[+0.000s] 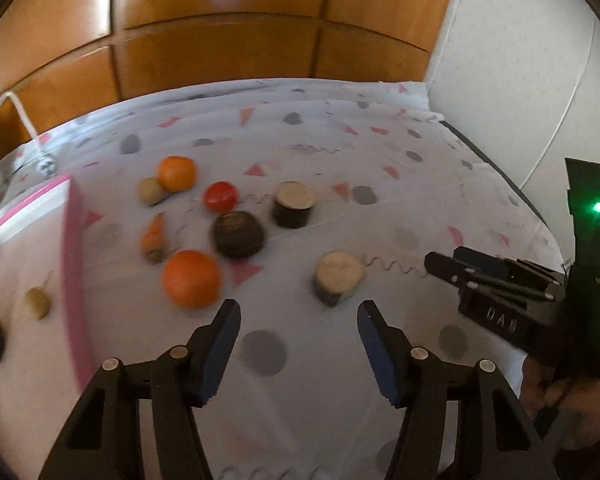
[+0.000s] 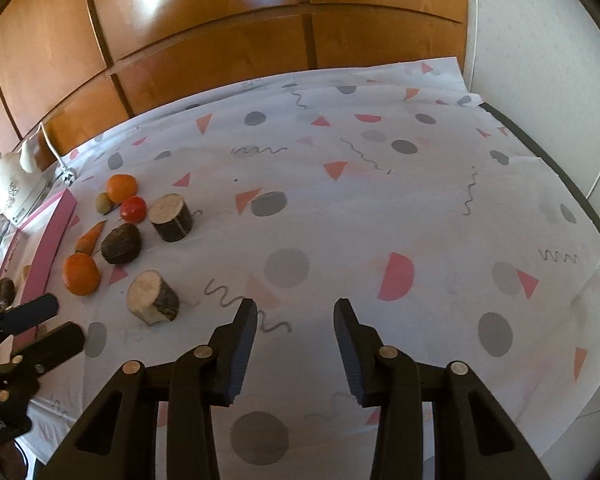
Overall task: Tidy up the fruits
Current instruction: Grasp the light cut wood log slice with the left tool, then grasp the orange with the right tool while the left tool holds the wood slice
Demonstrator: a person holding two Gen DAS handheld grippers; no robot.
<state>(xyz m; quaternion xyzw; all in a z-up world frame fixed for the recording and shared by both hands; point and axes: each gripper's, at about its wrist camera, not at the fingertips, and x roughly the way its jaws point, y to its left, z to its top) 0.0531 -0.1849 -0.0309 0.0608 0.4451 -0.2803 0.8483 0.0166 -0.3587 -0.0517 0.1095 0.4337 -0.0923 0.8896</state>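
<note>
Our left gripper [image 1: 298, 322] has its jaws apart, holding nothing. Our right gripper [image 2: 296, 320] is narrower, empty too. The near orange [image 1: 191, 278] sits just ahead beside the pink tray [image 1: 74, 280]. It is round; a bump could roll it into the log [image 1: 338, 276].

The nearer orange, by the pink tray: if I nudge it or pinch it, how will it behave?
The nearer orange looks round, so it would probably roll toward the pink tray. Its curved skin may slip between narrow pads; grip across the widest part.
</note>
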